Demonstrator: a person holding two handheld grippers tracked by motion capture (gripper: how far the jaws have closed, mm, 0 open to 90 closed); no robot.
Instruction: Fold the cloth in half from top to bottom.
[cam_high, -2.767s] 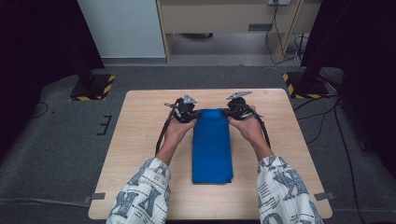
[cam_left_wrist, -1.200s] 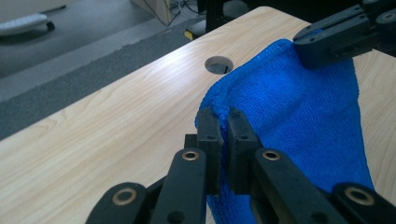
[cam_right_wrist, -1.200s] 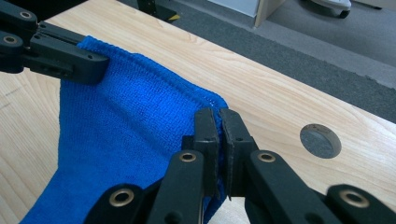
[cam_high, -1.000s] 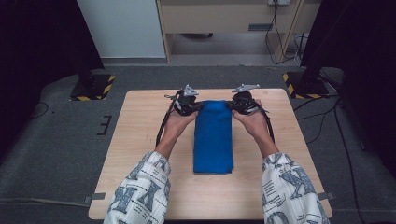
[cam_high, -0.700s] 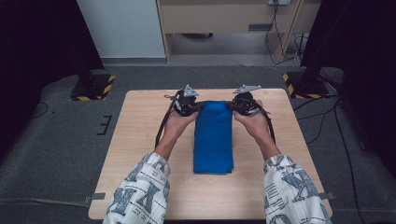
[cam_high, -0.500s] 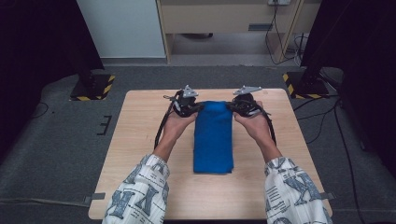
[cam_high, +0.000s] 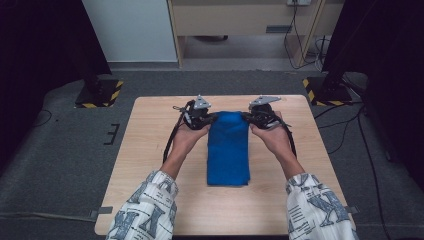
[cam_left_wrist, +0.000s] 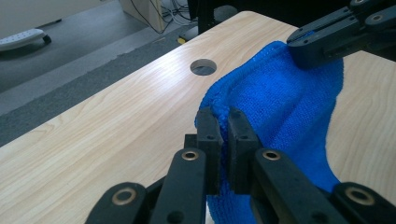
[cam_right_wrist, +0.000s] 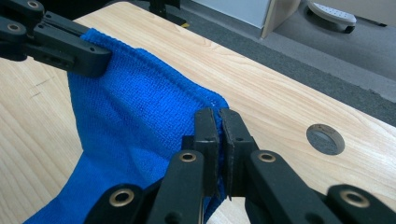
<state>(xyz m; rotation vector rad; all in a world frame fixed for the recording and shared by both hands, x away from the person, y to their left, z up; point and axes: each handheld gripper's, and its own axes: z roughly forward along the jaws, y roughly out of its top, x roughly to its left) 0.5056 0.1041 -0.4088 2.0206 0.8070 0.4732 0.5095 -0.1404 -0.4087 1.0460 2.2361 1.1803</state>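
two tongs (cam_high: 214, 118) (cam_high: 246, 117) clamped on plain blue cloth (cam_high: 228, 150)

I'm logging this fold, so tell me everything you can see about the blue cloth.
The cloth is a bright blue towel with a looped, terry-like weave and a stitched hem. It is folded into a long strip running away from the person down the middle of the table. Its near part lies flat; its far end is lifted, with the left gripper and right gripper each shut on a far corner.
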